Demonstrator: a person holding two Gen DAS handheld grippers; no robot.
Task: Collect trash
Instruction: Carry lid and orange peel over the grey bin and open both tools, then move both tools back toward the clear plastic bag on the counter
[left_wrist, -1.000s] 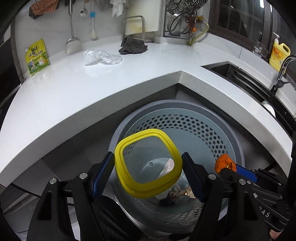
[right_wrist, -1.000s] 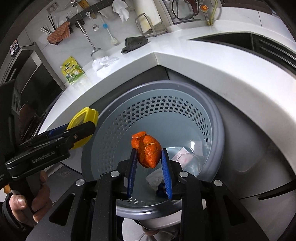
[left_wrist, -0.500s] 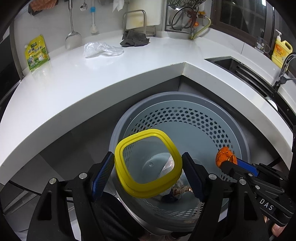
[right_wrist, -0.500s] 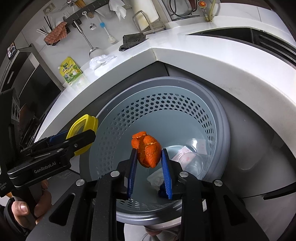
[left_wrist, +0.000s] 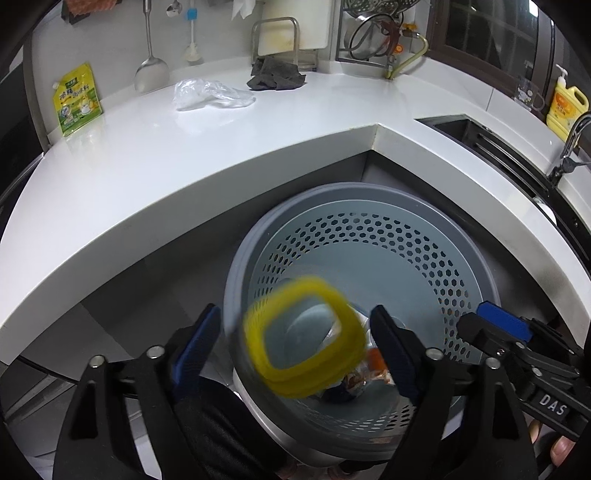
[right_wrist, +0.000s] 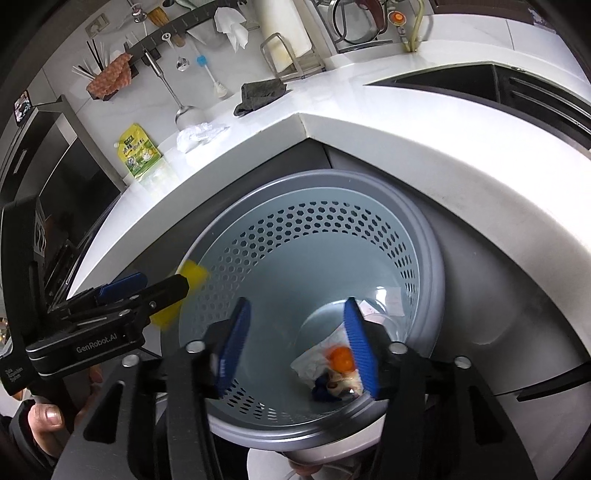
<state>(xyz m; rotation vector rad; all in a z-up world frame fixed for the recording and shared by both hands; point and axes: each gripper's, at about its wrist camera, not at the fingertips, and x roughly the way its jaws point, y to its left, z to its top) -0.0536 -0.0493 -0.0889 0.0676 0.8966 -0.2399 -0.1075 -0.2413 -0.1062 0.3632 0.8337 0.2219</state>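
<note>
A grey perforated trash bin (left_wrist: 461, 258) (right_wrist: 424, 251) stands on the floor below the counter corner. My left gripper (left_wrist: 295, 339) is open over its near rim; a yellow-rimmed lid (left_wrist: 306, 354), blurred, is loose between the fingers and dropping into the bin. It shows as a yellow blur (right_wrist: 192, 277) in the right wrist view. My right gripper (right_wrist: 295, 343) is open over the bin. The orange peel (right_wrist: 341, 358) lies at the bottom among paper scraps, also seen in the left wrist view (left_wrist: 375, 360).
On the white counter (left_wrist: 184, 155) lie a crumpled clear plastic bag (left_wrist: 210, 94), a yellow-green pouch (left_wrist: 75, 98) against the wall, and a dark cloth (left_wrist: 275, 75). A sink (left_wrist: 491, 140) and yellow soap bottle (left_wrist: 567, 107) are at the right.
Both grippers have opened. The orange peel has dropped from the right gripper to the bin's bottom. The yellow lid has come free of the left gripper and is falling.
</note>
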